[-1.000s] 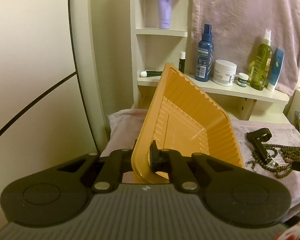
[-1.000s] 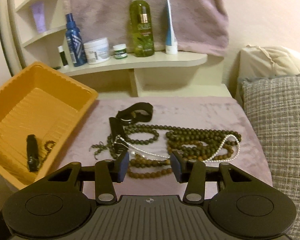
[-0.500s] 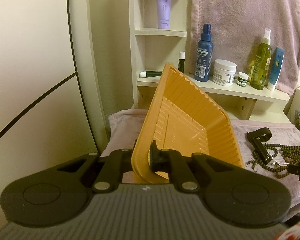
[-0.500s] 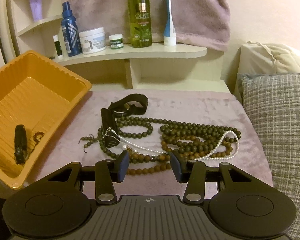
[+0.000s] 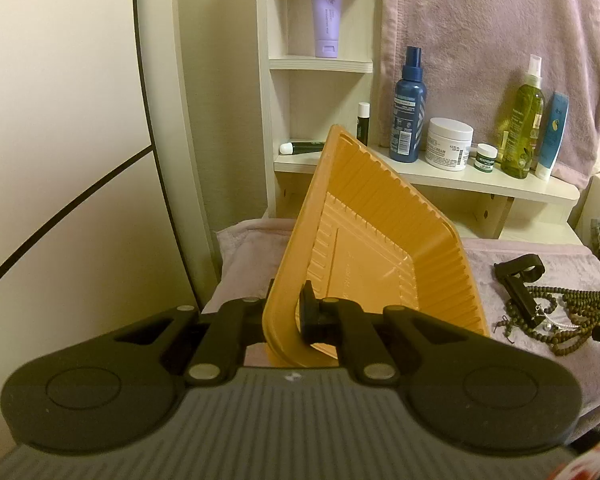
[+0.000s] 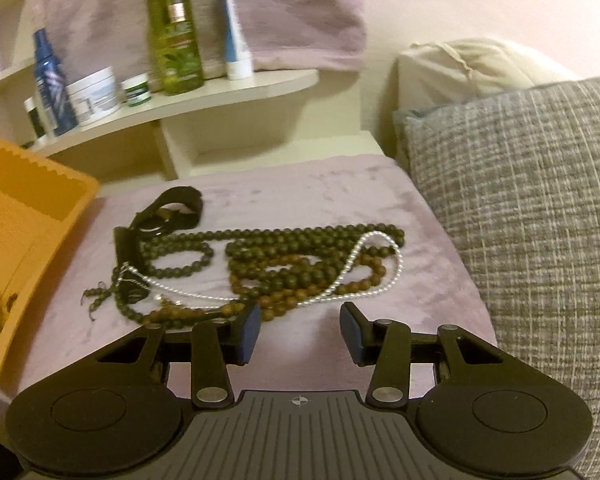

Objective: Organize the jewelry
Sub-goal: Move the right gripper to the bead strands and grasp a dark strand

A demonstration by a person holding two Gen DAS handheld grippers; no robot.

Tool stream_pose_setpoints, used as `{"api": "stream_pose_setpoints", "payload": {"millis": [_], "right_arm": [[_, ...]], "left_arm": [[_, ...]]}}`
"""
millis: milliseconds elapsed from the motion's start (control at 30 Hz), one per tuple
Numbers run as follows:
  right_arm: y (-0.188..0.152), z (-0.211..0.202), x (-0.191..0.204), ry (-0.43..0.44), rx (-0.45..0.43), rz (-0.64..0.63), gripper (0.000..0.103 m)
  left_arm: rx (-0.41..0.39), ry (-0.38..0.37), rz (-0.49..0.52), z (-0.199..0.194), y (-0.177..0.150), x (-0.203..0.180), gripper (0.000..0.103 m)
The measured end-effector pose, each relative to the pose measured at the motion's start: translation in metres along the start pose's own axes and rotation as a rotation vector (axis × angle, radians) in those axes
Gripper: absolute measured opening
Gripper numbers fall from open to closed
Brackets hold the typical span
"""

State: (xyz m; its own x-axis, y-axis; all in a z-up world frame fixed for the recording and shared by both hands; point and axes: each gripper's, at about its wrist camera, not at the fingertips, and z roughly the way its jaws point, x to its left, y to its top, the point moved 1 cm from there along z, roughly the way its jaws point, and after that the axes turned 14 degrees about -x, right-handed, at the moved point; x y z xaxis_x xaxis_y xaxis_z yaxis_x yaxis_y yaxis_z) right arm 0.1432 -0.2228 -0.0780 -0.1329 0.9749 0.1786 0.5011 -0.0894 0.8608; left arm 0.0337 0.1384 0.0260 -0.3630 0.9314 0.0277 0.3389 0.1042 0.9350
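Left tongs [image 5: 286, 316] are clenched on the near rim of the ribbed orange plastic tray [image 5: 364, 248], tipping it up on the mauve plush-covered bench [image 6: 340, 196], far wall raised toward the shelf. Right tongs [image 6: 298, 330] are released, pads apart with nothing between them, hovering low at the near edge of the jewelry pile. Pile is lying just ahead of the right tongs: dark green bead strand [image 6: 284, 240], brown wooden bead strand [image 6: 296, 292] and thin white pearl string [image 6: 352, 256], tangled together, long axis running left-right across the line the tongs are pointing along. Black strap with clasp [image 6: 176, 210] is sitting at the pile's far left end, nearest the tray. Brown beads are closest to the left pad. Right hand is the nearer one by far; likely next step is nosing forward and pinching across a strand, then carrying it left into the tray. A small dark item is already lying in the tray
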Motion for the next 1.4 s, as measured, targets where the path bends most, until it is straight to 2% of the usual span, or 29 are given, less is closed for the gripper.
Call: {"api": "stream_pose_setpoints", "payload": {"millis": [200, 267, 367, 500, 600, 800, 967, 1200, 1400], "right_arm": [[0.004, -0.002, -0.01, -0.04, -0.036, 0.022, 0.044], [0.005, 0.0, -0.012, -0.052, -0.044, 0.024, 0.034], [0.008, 0.003, -0.016, -0.056, -0.042, 0.034, 0.029], [0.011, 0.004, -0.005, -0.026, -0.041, -0.03, 0.029], [0.009, 0.008, 0.001, 0.021, -0.012, -0.025, 0.029], [0.006, 0.012, 0.01, 0.037, 0.008, -0.032, 0.029], [-0.002, 0.004, 0.014, 0.05, 0.045, 0.013, 0.029], [-0.004, 0.011, 0.017, 0.027, 0.002, 0.09, 0.029], [-0.006, 0.016, 0.022, 0.012, -0.022, 0.107, 0.029]], "left_arm": [[0.001, 0.0, -0.002, 0.0, 0.0, 0.0, 0.007], [0.001, 0.0, -0.001, 0.0, 0.0, 0.0, 0.007], [0.001, 0.0, -0.002, 0.0, 0.0, 0.0, 0.007], [0.001, 0.001, -0.001, 0.0, 0.0, 0.0, 0.007], [0.001, -0.001, -0.001, 0.0, 0.0, 0.0, 0.007], [0.002, -0.004, -0.002, 0.0, 0.0, 0.0, 0.007], [0.003, -0.004, -0.003, -0.001, 0.0, 0.001, 0.007], [0.005, -0.004, -0.005, -0.001, 0.001, 0.001, 0.007], [0.004, -0.003, -0.005, -0.001, 0.001, 0.001, 0.007]]}}
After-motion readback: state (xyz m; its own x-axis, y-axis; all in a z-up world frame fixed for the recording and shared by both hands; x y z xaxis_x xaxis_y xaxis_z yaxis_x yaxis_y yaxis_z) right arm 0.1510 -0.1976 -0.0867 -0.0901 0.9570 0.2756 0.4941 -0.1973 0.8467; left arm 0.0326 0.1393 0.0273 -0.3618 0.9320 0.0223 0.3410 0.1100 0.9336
